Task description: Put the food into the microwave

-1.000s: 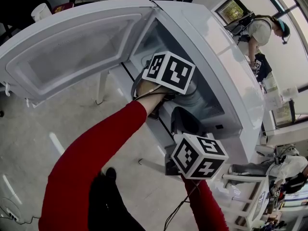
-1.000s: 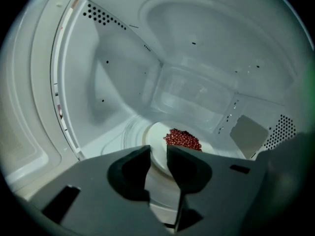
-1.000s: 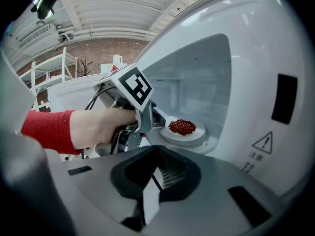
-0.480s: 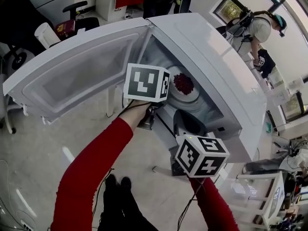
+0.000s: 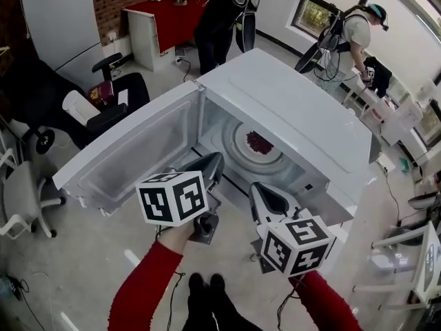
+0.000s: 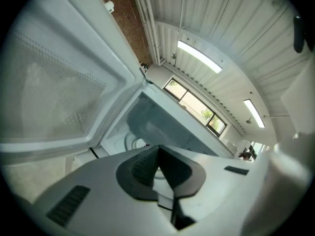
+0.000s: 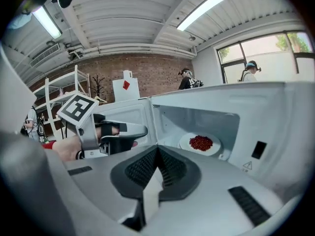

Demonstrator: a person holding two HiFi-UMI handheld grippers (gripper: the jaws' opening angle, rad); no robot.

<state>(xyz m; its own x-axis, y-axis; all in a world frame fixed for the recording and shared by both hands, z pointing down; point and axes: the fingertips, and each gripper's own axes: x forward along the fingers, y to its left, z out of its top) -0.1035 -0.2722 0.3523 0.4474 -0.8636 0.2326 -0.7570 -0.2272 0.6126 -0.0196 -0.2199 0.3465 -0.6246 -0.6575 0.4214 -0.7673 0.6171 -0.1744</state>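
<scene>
Head view: microwave [image 5: 296, 109] stands with its door [image 5: 131, 150] swung open, off to the left of my left hand-held gripper [image 5: 215, 160]. Food [image 5: 259, 143], a red heap, lies on a white plate [image 5: 242, 147] inside the cavity, ahead of both jaw tips and apart from them. Left hand-held gripper: jaws have just been closing and now meet, nothing between them. Right hand-held gripper [image 5: 258, 190]: jaws together, nothing held. Its own view shows the food ahead and slightly right, the left hand-held gripper to its left. Both sit outside the cavity.
</scene>
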